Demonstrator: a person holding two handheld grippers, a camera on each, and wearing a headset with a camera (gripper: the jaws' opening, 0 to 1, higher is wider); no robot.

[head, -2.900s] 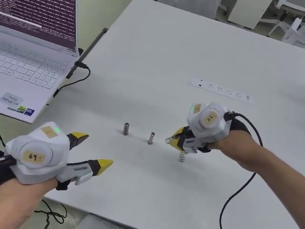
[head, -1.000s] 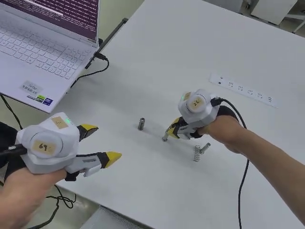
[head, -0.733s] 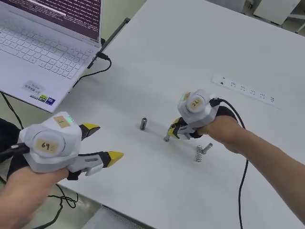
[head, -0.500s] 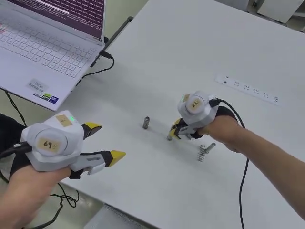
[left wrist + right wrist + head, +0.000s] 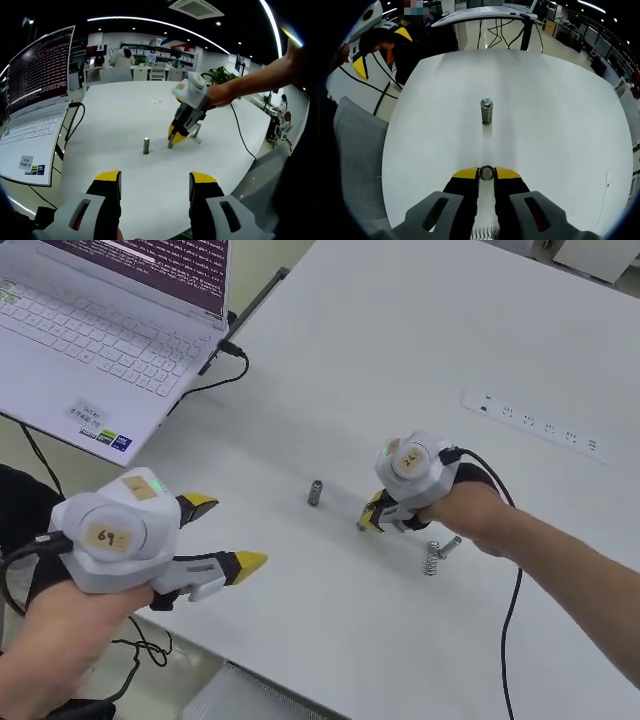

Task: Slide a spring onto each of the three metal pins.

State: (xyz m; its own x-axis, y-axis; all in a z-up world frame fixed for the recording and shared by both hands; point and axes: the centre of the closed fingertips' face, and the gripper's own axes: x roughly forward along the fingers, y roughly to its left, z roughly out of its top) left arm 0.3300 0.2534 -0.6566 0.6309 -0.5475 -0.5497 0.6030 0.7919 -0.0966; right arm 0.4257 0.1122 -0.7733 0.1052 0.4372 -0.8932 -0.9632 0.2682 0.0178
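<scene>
Right gripper [image 5: 372, 520], clamped on a spring [image 5: 485, 231], is now lowering over the middle pin [image 5: 170, 145], at 4 o'clock of the sprung pin [image 5: 315, 492]; seconds ago it was hovering aside. Second fitting looks underway. Left gripper [image 5: 225, 532] is idling at 7 o'clock, jaws apart.

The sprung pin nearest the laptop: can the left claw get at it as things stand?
Probably yes. The left claw is open, with bare table between it and that pin; the right claw, shut on a spring, stands off to one side.
</scene>
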